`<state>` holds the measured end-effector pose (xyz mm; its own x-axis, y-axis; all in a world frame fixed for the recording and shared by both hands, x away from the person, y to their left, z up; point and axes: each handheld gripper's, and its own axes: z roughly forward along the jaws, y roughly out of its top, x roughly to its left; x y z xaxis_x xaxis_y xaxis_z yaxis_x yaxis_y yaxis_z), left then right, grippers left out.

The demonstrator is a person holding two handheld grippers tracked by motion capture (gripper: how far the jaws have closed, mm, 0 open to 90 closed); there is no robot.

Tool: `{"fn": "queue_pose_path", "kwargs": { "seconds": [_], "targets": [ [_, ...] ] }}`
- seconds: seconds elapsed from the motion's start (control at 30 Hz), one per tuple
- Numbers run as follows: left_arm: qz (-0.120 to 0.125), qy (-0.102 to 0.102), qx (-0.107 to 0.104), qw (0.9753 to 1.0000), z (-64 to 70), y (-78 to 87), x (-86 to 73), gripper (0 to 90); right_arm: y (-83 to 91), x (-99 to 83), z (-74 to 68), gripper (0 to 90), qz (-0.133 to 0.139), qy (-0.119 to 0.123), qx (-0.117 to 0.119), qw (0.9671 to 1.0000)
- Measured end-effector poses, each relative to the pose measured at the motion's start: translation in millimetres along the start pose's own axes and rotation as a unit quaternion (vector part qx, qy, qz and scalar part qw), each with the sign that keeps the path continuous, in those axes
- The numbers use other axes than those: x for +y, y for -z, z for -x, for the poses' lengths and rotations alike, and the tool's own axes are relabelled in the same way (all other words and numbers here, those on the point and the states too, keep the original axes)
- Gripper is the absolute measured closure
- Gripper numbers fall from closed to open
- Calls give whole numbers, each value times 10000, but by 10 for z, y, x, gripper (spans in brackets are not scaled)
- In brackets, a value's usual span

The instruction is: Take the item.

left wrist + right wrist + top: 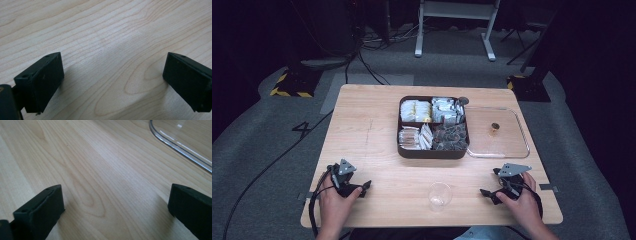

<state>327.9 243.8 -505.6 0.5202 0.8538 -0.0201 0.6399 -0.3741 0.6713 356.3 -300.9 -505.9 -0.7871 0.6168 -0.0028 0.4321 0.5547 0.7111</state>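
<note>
Both grippers rest low over the wooden table near its front edge, each held in a person's hand. My left gripper is at the front left; in the left gripper view it stands open, with bare wood between its black jaws. My right gripper is at the front right; in the right gripper view it is open too, holding nothing. A clear plastic cup stands upright between the two grippers, apart from both.
A dark brown box with four compartments of sachets sits at the table's middle. Its clear lid lies flat just to the right, with a small gold knob on it. The lid's rim curves ahead of my right gripper.
</note>
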Motion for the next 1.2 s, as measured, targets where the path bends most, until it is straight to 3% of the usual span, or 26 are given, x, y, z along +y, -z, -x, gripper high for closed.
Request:
{"fn": "queue_pose_path", "kwargs": {
  "seconds": [0.27,0.43,0.67,0.93,1.2],
  "targets": [
    [7,20,0,10000,0,2,-2,34,-10,9,20,5,-1,17,20,10000],
    [76,146,122,9998,-5,32,4,158,-11,11,33,5,-3,20,16,10000],
    [-70,168,249,9995,23,130,33,280,6,-7,26,5,3,19,13,10000],
    [76,228,92,9997,75,307,171,292,7,-9,21,5,8,-2,-5,10000],
    [250,303,113,9992,170,409,460,287,8,-9,17,5,6,-30,-43,10000]
  ]
}}
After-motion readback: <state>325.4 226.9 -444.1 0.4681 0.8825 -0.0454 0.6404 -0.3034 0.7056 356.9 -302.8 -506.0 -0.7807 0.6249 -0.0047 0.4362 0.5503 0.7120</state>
